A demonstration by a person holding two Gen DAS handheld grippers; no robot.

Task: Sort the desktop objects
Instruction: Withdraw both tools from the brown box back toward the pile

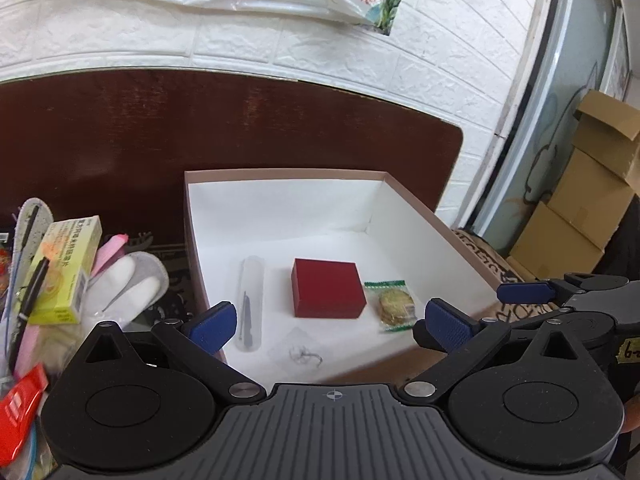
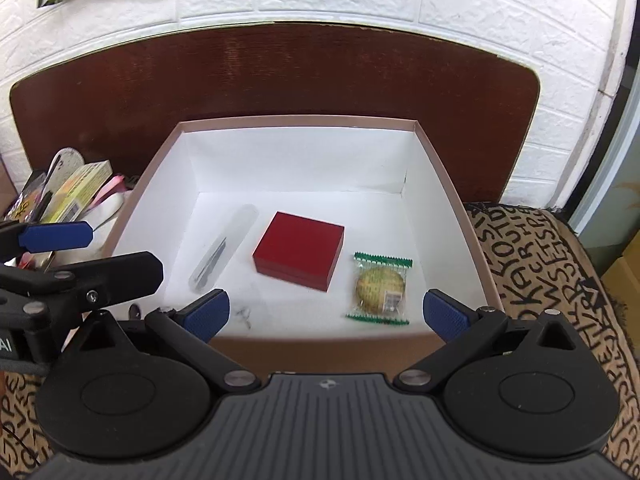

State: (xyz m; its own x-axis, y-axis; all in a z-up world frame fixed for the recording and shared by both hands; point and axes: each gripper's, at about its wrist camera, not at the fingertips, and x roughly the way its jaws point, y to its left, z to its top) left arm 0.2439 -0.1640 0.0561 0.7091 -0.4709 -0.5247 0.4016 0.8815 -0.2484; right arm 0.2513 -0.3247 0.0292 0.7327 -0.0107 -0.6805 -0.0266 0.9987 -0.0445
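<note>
Sorting partly done. White-lined cardboard box (image 2: 444,184) already held four things: red hinged case (image 2: 299,255) mid-floor, wrapped biscuit (image 2: 379,289) just right of it, clear tube with pen-like tool (image 2: 224,249) to left, small clear bag (image 1: 299,350) near front wall. Pile left of box remained: yellow medicine carton (image 1: 66,270), white glove (image 1: 124,292), pens, red packet (image 1: 18,412). Left gripper (image 1: 326,320) and right gripper (image 2: 326,314) both spread wide, empty, above box's near edge.

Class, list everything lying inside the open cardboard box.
Inside the box: a red case, a wrapped biscuit, a clear tube holding a dark tool, and a small clear bag with something metallic. Whatever is inside the shut case stays hidden.
</note>
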